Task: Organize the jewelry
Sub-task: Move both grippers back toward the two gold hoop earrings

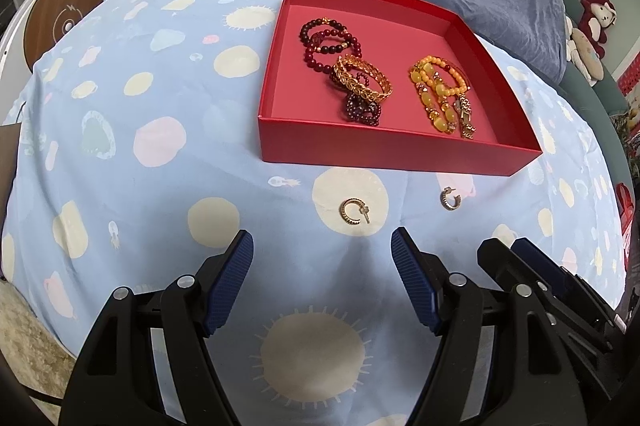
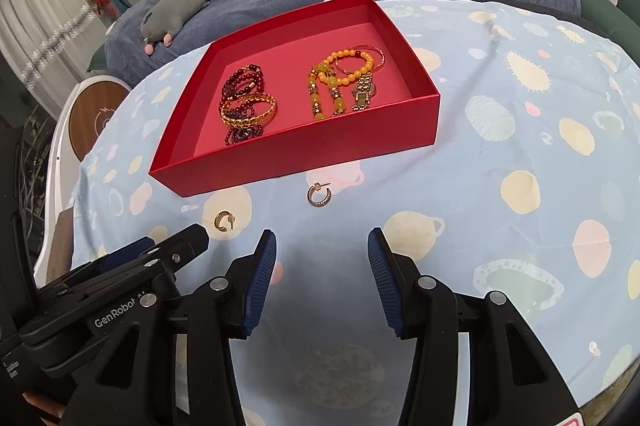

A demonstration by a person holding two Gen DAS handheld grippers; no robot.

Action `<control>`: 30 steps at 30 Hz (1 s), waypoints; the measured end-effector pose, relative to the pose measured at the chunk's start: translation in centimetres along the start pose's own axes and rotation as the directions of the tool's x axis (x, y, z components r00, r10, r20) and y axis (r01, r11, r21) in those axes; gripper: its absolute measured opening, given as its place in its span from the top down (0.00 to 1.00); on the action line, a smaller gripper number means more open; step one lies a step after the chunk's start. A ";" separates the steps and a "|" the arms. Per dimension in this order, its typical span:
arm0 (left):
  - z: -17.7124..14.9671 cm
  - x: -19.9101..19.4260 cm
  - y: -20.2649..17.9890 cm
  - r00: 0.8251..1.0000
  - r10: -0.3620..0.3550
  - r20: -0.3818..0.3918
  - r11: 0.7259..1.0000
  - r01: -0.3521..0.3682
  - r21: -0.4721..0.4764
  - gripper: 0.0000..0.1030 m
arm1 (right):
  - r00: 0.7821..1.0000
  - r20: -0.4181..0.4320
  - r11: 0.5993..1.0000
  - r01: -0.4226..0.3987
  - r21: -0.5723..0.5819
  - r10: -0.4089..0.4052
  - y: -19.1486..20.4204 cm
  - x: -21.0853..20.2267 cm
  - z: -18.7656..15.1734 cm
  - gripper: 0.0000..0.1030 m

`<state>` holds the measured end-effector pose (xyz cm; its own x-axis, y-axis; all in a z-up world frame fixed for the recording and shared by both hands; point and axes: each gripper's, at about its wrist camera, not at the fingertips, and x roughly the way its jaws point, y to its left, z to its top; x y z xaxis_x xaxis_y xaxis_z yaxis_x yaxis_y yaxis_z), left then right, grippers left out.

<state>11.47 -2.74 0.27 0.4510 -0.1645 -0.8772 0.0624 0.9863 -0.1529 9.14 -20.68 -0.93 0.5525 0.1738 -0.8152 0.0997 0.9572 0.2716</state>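
My left claw [image 1: 322, 246] gapes empty above the table [image 1: 140, 186]; right claw [image 2: 322, 246] likewise parted, nothing between. Just ahead: gold hoop earring [image 1: 354, 212], second earring [image 1: 450, 199] to its right, both on the cloth. Beyond, red box [image 1: 384, 150] holding dark bead bracelets [image 1: 326, 40], gold bangle [image 1: 362, 82], yellow beads [image 1: 438, 88].

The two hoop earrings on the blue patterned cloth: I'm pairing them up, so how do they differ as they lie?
The gold hoop earring lies on a cream spot, gap facing right; the darker hoop earring lies on a pink patch, gap facing up. Both lie outside the red box, ungripped.
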 end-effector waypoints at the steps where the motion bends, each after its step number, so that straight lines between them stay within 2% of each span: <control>1: 0.0 0.1 0.0 1.000 0.002 -0.003 1.000 -0.002 -0.001 0.34 | 1.000 -0.002 1.000 0.001 -0.001 -0.001 0.0 0.1 0.0 0.54; 18: 0.0 2.0 1.1 0.999 0.020 -0.031 0.999 -0.021 -0.030 0.34 | 0.999 -0.027 0.999 0.018 -0.034 -0.019 0.1 3.5 1.7 0.57; 25: 0.4 2.2 1.2 0.999 0.014 -0.030 0.999 -0.015 -0.041 0.34 | 0.999 -0.039 0.998 0.023 -0.067 -0.025 0.8 4.7 2.2 0.69; 30: 0.6 2.2 1.2 1.000 0.010 -0.027 0.999 -0.011 -0.044 0.34 | 0.999 -0.030 0.996 0.035 -0.086 -0.038 1.2 5.2 2.4 0.74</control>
<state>13.07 -1.88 -1.63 0.4270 -0.1548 -0.8909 0.0181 0.9865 -0.1627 14.12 -19.23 -3.57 0.5235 0.1445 -0.8397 0.0472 0.9791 0.1979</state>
